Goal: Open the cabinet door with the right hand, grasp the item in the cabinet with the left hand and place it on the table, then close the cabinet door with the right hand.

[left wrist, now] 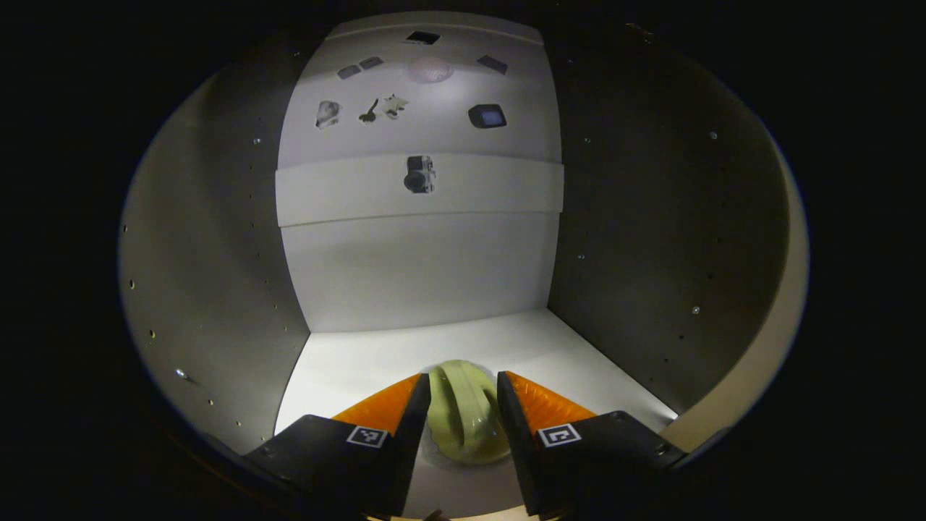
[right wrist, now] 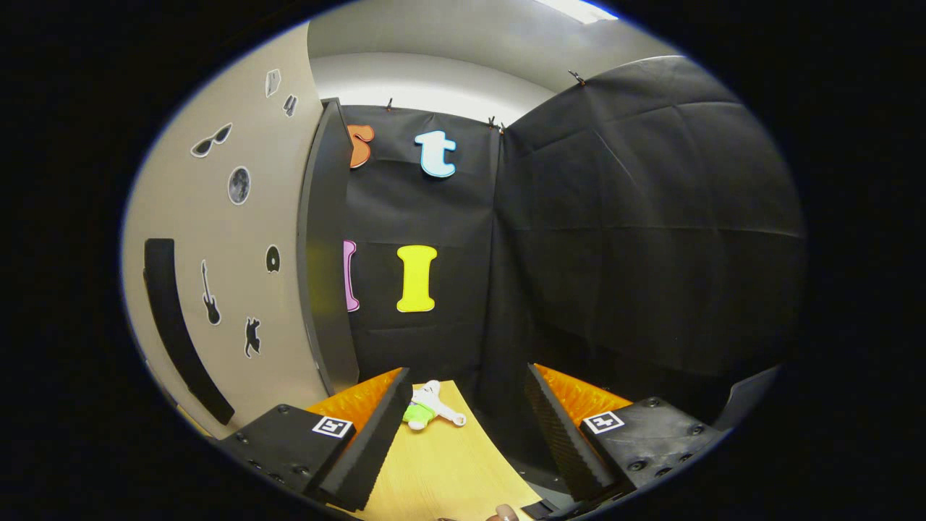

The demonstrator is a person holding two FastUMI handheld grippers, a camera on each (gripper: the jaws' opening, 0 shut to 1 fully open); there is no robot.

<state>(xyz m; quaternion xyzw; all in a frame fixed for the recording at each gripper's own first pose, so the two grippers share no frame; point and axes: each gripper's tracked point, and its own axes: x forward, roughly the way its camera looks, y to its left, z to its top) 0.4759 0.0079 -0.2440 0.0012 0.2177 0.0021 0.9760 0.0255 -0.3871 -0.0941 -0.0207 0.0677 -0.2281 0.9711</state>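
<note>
A pale green, ridged item [left wrist: 463, 423] lies on the white cabinet floor [left wrist: 579, 354] in the left gripper view. My left gripper [left wrist: 463, 376] reaches inside the cabinet, and its two fingers press against the item's left and right sides. In the right gripper view my right gripper [right wrist: 466, 369] stands open over the wooden table [right wrist: 441, 470] with nothing between its fingers. The beige cabinet door [right wrist: 239, 260], with stickers and a long black handle [right wrist: 173, 325], stands swung open to the right gripper's left.
Grey cabinet side walls [left wrist: 210, 289] close in on both sides of the left gripper, with the white back wall [left wrist: 419, 268] behind. A small white and green toy [right wrist: 428, 409] lies on the table beyond the right gripper. A fingertip [right wrist: 503, 514] shows at the bottom edge.
</note>
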